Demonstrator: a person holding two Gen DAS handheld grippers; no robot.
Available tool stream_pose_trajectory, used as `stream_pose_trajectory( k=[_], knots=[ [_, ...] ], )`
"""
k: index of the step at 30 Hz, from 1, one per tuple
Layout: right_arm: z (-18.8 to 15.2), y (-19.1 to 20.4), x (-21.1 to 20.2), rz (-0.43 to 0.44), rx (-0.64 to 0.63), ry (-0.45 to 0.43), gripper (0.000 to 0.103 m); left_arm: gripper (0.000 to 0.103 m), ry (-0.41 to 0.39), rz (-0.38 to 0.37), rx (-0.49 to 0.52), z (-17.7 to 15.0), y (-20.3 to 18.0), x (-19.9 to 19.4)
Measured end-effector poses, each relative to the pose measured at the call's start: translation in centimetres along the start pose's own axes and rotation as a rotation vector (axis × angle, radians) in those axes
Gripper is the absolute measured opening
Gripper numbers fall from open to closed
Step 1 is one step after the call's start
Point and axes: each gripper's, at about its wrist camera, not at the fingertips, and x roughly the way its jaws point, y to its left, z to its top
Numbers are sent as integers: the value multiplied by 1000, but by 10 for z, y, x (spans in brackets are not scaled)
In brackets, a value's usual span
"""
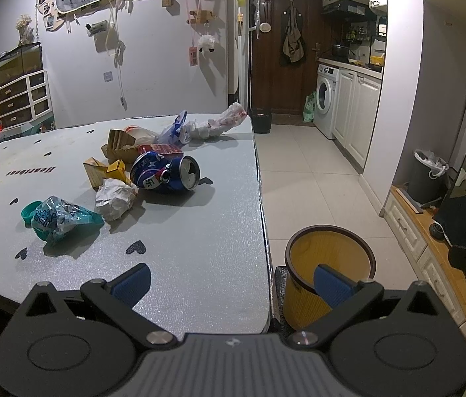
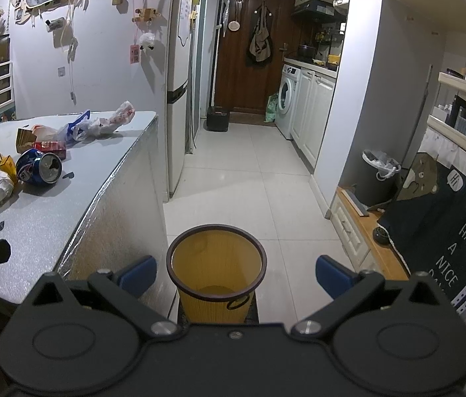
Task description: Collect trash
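Both my grippers, left (image 1: 231,283) and right (image 2: 235,276), gape wide, empty. Trash, crushed can (image 1: 165,174) included, all on table (image 1: 199,248); yellow bin (image 2: 216,274) below looks empty, seemingly nothing collected

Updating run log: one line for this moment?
left gripper: open, empty | right gripper: open, empty | crushed blue can: on table | yellow ribbed bin: empty

Grey speckled table (image 1: 199,248) with black hearts. Ahead of the left tongs: blue can (image 1: 163,173), teal wrapper (image 1: 57,220), white paper (image 1: 115,198). Yellow ribbed bin (image 2: 216,271), dark rim, between the right tongs' blue pads (image 2: 137,276).
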Motion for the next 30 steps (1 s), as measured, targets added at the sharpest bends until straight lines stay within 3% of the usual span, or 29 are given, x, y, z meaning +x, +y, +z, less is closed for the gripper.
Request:
stream_pose_trajectory(
  k=[30],
  knots=[
    [2,3,2,-2,-6,0,103,103,-3,-4,2,3,-3,0]
  ],
)
